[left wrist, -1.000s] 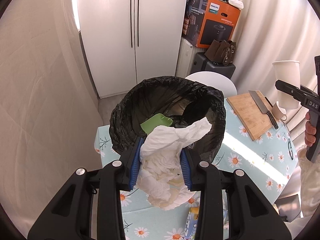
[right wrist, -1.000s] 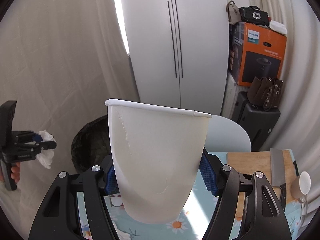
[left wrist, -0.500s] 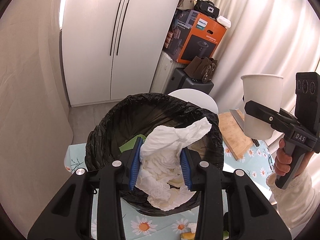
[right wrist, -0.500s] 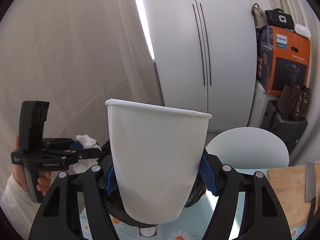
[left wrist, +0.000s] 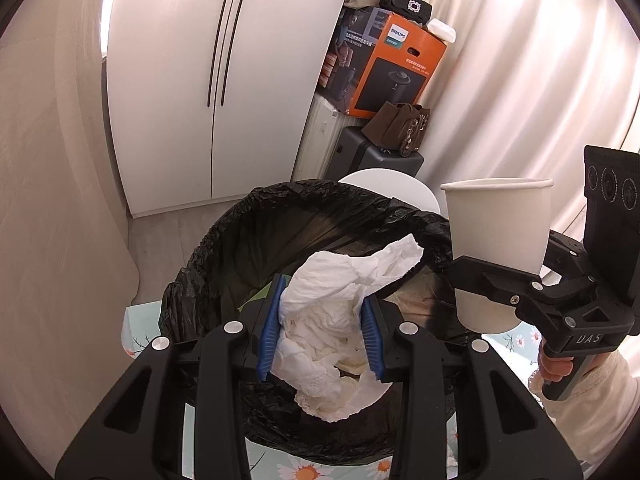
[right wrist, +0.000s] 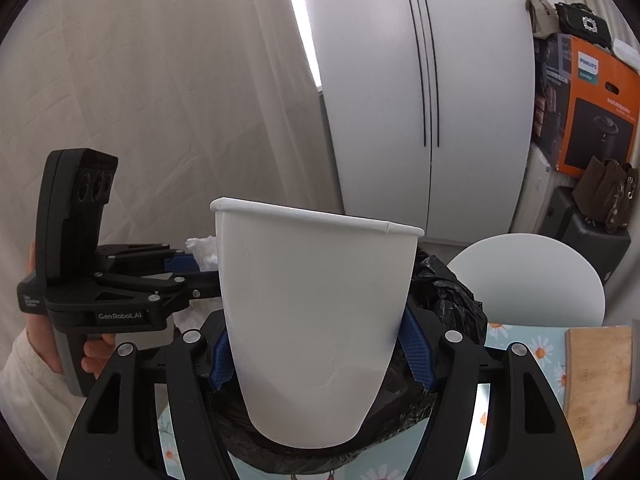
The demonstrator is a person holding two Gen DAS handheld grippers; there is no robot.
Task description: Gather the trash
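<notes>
Crumpled white tissue paper (left wrist: 340,320) sits pinched between the blue pads (left wrist: 269,340) of our left gripper (left wrist: 322,336), directly over the mouth of the round bin lined with a black plastic bag (left wrist: 248,240). The wad has no clean shape, but its longer run goes from a bunched lower end hanging below the pads up to a loose tail that points up and to the right, toward the far rim of the bin. Deep inside the bag we make out a sliver of something green, mostly hidden behind the gripper.

To the right, in the left wrist view, we see our right gripper (left wrist: 486,280) holding a white paper cup (left wrist: 496,248) upright, its open rim on top and its long axis vertical, just beside the bin's right edge. A hand in a pale sleeve (left wrist: 554,364) grips the handle.

In the right wrist view, the left gripper (right wrist: 200,276) shows at the left with a bit of the tissue (right wrist: 202,250) at its tip. At centre the paper cup (right wrist: 316,320) fills the frame, and the right gripper (right wrist: 320,354) clamps its blue pads (right wrist: 416,350) against the cup's lower sides, over the black bag (right wrist: 448,300). Further right lie the daisy-patterned tablecloth (right wrist: 532,348) and a wooden cutting board (right wrist: 596,384).
</notes>
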